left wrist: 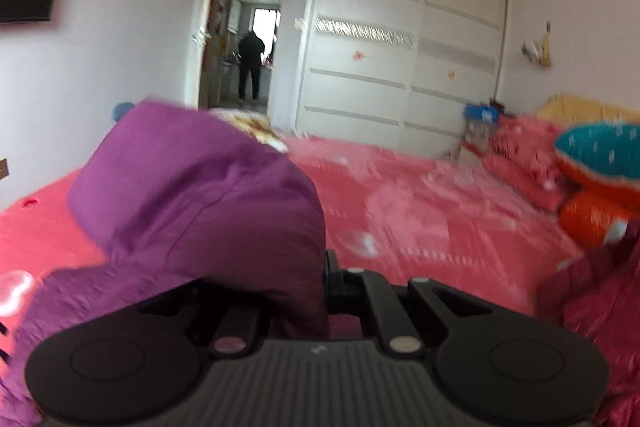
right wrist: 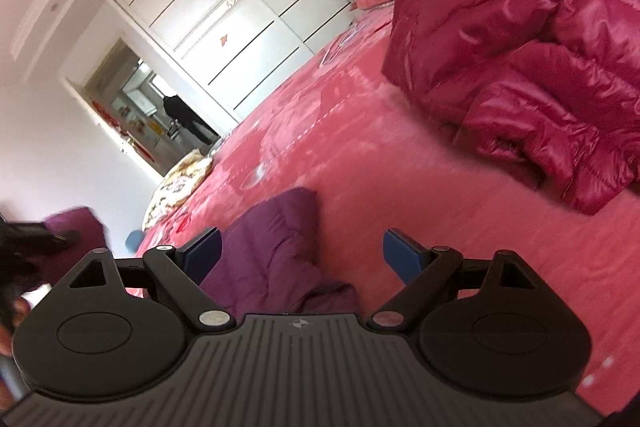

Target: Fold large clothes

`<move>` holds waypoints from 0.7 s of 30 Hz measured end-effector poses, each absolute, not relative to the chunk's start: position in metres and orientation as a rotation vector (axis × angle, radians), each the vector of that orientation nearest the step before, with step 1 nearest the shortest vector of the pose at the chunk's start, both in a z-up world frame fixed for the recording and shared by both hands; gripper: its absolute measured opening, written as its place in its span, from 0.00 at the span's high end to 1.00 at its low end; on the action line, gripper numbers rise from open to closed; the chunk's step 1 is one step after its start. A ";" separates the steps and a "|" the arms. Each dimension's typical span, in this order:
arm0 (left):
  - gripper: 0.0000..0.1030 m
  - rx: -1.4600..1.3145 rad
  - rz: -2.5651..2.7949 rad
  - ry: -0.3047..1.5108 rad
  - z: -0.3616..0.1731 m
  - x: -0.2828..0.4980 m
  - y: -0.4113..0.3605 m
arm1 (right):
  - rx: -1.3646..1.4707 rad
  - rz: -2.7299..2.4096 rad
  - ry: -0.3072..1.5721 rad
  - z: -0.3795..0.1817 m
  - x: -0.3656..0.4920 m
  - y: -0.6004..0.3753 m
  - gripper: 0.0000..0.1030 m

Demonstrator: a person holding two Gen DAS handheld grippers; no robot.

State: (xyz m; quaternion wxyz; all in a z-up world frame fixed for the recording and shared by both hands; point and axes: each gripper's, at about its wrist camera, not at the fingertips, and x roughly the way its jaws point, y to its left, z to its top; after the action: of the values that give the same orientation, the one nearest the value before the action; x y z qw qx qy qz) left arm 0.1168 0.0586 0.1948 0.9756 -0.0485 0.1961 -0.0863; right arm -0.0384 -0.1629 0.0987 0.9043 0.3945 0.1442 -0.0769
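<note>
The left tool (left wrist: 326, 291), pinching a fold of the purple garment (left wrist: 200, 195), carries it across the pink bed (left wrist: 420, 211). The right tool (right wrist: 302, 255) hangs spread over the garment's other end. Next: lay the fold flat beside the crimson jacket (right wrist: 520, 47).

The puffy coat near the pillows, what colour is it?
Shiny dark pink-red, a magenta puffy coat, clearest in the right wrist view.

- The right gripper (right wrist: 302, 253) hung over the pink bed (right wrist: 400, 187), fingers (right wrist: 404, 255) spread wide.
- A purple garment (right wrist: 276, 243) lay between them, untouched.
- A crimson puffer jacket (right wrist: 520, 47) sat crumpled beyond.
</note>
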 end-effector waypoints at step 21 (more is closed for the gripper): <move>0.33 0.004 -0.391 0.504 0.134 0.079 0.022 | 0.839 -0.198 0.297 0.092 -0.049 -0.175 0.00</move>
State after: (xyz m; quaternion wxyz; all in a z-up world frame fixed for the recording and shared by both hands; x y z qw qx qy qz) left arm 0.0790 0.0217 0.1337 0.9495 0.0018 0.2480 -0.1920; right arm -0.0492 -0.1750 0.0924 0.8978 0.4051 0.1436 -0.0954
